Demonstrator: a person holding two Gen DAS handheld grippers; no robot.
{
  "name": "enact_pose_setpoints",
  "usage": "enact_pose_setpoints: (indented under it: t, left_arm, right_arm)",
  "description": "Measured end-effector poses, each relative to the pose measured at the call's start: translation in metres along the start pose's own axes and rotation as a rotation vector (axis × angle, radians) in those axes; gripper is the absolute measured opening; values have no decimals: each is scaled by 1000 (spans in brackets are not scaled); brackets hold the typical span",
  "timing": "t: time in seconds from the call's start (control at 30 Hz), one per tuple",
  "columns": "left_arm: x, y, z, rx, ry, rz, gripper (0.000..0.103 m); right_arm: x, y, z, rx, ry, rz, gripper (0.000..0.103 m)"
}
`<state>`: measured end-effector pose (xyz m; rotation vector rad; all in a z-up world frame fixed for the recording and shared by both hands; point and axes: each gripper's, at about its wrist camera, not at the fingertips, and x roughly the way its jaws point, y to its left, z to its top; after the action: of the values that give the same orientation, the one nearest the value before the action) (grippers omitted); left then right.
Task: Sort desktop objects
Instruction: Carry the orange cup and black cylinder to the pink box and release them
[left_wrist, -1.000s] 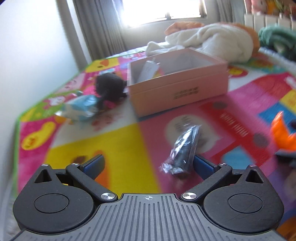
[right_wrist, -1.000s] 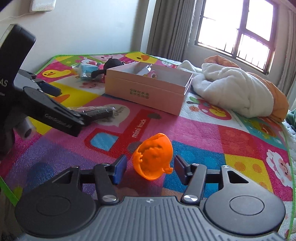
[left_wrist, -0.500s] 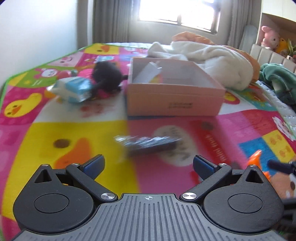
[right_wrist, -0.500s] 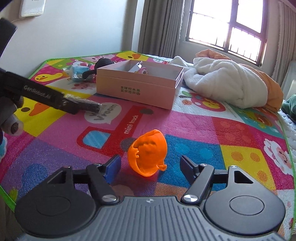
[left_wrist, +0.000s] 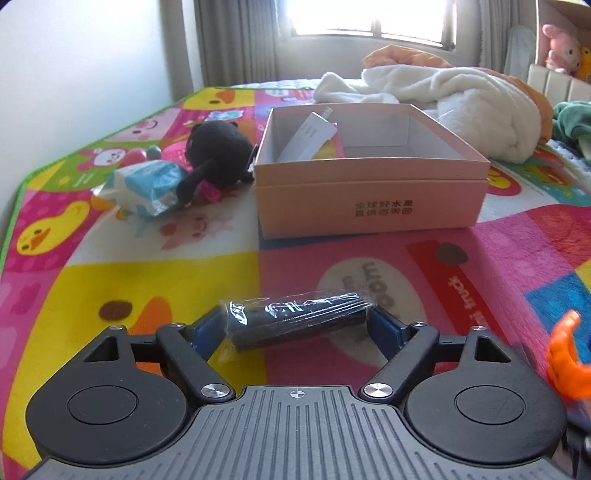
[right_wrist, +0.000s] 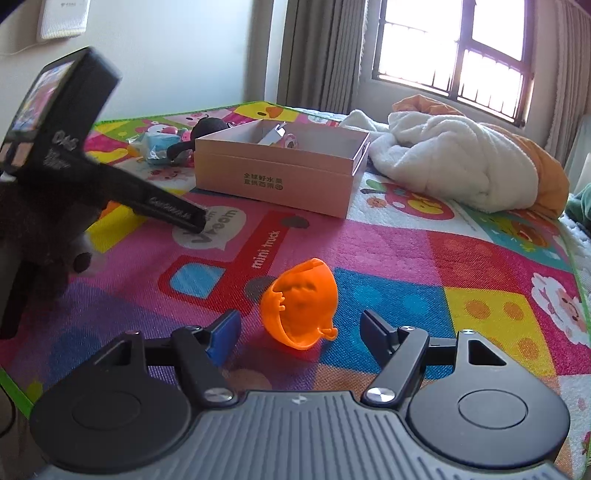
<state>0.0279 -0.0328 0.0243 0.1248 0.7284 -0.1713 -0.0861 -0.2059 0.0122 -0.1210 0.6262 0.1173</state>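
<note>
Here the dark object in clear wrap (left_wrist: 299, 319) lies low in the centre of the left wrist frame, its long axis running across the picture, left end slightly lower and right end a little higher, pointing toward the right edge. It sits on the play mat (left_wrist: 122, 280), straddling a yellow square and a pink one. The left gripper (left_wrist: 297, 326) brackets it end to end: its jaws have just been closing, and the blue pads stand at the two ends of the package, the crinkled wrap hiding whether they actually press on it. Beyond, in the upper centre, the open pink box (left_wrist: 369, 199) stands with a white card (left_wrist: 308, 136) leaning inside; to its left lie a black plush toy (left_wrist: 218, 151) and a blue-and-white packet (left_wrist: 147, 184). In the right wrist frame, the right gripper (right_wrist: 299, 336) has jaws spread, recently widened, with an orange cup-shaped toy (right_wrist: 301, 304) lying tilted between them, clear of both pads. A white blanket (right_wrist: 450, 158) is heaped at upper right.
</note>
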Motion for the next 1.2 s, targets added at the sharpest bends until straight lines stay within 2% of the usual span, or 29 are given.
enact_pose_setpoints:
  t: [0.2, 0.3, 0.37, 0.5, 0.73, 0.9, 1.0, 1.2]
  left_arm:
    - [-34, 6, -27, 43, 27, -126, 87]
    - [-44, 7, -36, 51, 28, -151, 88]
    - [-47, 7, -39, 52, 24, -151, 89]
    - [-48, 10, -40, 26, 19, -157, 95]
    - [-52, 5, -36, -18, -3, -154, 98]
    - [-46, -3, -36, -15, 7, -98, 98]
    - [-46, -3, -37, -11, 9, -98, 92]
    - [-59, -5, -40, 46, -17, -114, 90]
  right_arm:
    - [7, -9, 13, 64, 17, 31, 72]
    - [15, -12, 18, 84, 41, 41, 70]
    - [21, -14, 21, 101, 76, 62, 46]
    - [10, -5, 26, 65, 61, 49, 46]
    - [-21, 16, 34, -54, 7, 35, 46]
    - [-29, 18, 36, -58, -3, 37, 46]
    - [-30, 20, 33, -60, 0, 42, 46]
    - [-35, 20, 31, -60, 4, 59, 46]
